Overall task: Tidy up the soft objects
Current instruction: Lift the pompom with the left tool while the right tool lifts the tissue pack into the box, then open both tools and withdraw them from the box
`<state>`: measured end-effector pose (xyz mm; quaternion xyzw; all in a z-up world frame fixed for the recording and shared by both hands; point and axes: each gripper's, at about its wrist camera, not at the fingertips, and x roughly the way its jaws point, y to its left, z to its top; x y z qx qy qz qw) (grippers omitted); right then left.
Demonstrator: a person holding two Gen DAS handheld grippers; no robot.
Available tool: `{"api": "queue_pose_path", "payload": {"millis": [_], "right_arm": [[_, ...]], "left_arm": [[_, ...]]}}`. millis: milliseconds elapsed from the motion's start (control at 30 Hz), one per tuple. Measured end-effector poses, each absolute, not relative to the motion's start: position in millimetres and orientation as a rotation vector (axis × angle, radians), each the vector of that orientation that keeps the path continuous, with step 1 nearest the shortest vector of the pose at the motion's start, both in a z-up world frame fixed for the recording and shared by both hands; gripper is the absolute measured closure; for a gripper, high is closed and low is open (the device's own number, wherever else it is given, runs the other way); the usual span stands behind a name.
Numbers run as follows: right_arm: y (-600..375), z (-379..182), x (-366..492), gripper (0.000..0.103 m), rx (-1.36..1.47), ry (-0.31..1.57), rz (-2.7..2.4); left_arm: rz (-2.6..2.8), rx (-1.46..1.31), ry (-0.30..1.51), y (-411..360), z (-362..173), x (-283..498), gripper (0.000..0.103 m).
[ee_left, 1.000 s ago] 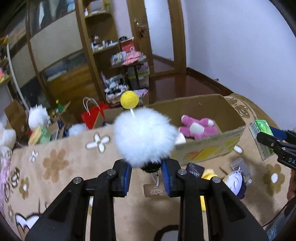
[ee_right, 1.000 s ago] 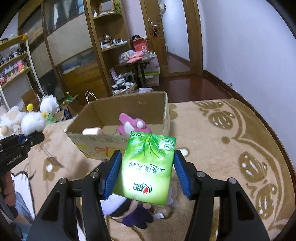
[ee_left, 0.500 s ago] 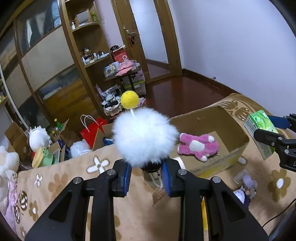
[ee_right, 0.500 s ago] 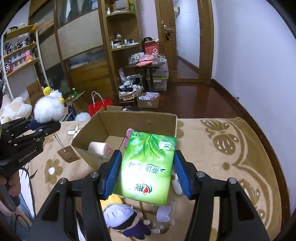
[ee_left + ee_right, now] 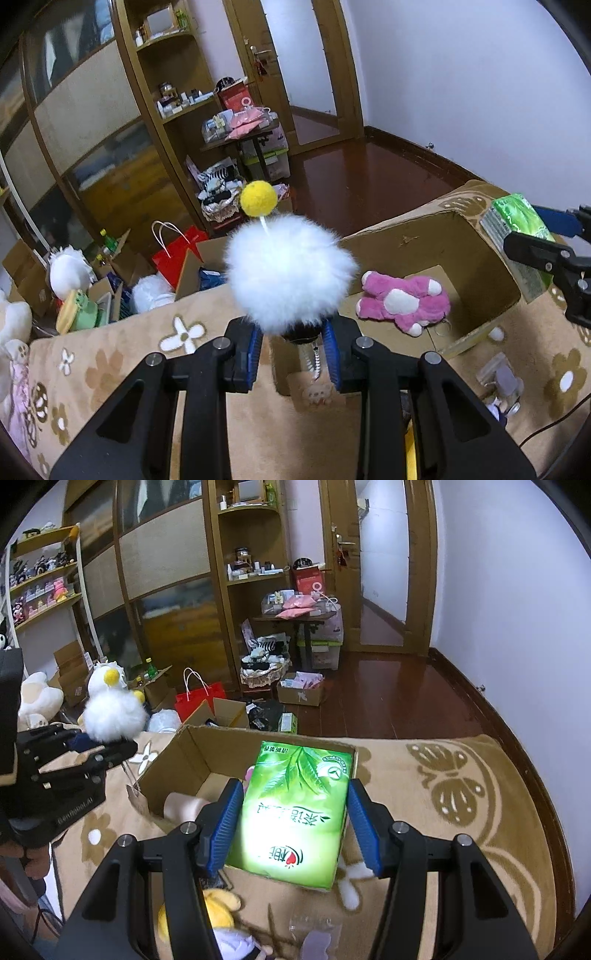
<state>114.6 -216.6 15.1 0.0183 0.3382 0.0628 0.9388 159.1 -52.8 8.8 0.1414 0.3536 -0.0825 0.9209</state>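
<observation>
While the left hand-held gripper (image 5: 291, 354) pinches the light, squashy pompom (image 5: 290, 269) at six o'clock, the right hand-held gripper (image 5: 293, 825) squeezes the soft tissue pack (image 5: 295, 808).

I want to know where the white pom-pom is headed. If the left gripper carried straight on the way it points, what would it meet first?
Probably the open cardboard box: the left gripper, shut on the white pom-pom, points at its near corner, short of the pink plush inside. Depth is uncertain.

Both tools were matte black plastic with angular, triangular-cutout arms, round silver screws at the joints and ribbed blue pads. The left tool (image 5: 110, 744) bore faint pale lettering; the right tool (image 5: 295, 823) matched it.
</observation>
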Motion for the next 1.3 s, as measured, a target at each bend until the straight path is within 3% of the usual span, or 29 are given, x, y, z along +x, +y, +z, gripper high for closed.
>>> {"api": "queue_pose_path", "payload": {"millis": [500, 567, 633, 800, 967, 1133, 1300], "right_arm": [[-216.1, -31.3, 142.7, 0.042, 0.095, 0.726, 0.204], [-217.4, -36.0, 143.4, 0.042, 0.104, 0.729, 0.221], [-217.7, -38.9, 144.3, 0.042, 0.104, 0.731, 0.227], [-218.9, -43.8, 144.5, 0.04, 0.112, 0.733, 0.231], [-222.4, -40.7, 139.8, 0.026, 0.126, 0.716, 0.237], [-226.0, -32.8, 127.3, 0.004, 0.136, 0.684, 0.209], [-230.9, -24.7, 117.1, 0.001, 0.147, 0.679, 0.19]], "left_arm": [[-0.212, 0.224, 0.859, -57.4, -38.3, 191.7, 0.072], [-0.202, 0.225, 0.881, -57.6, -44.4, 194.2, 0.066], [-0.189, 0.23, 0.882, -57.5, -48.0, 194.0, 0.052], [-0.176, 0.24, 0.867, -56.5, -48.6, 190.2, 0.036], [-0.147, 0.223, 0.872, -50.2, -48.3, 184.7, 0.024], [-0.127, 0.202, 0.869, -42.4, -42.6, 178.3, 0.012], [-0.12, 0.186, 0.852, -36.7, -33.5, 163.1, 0.007]]}}
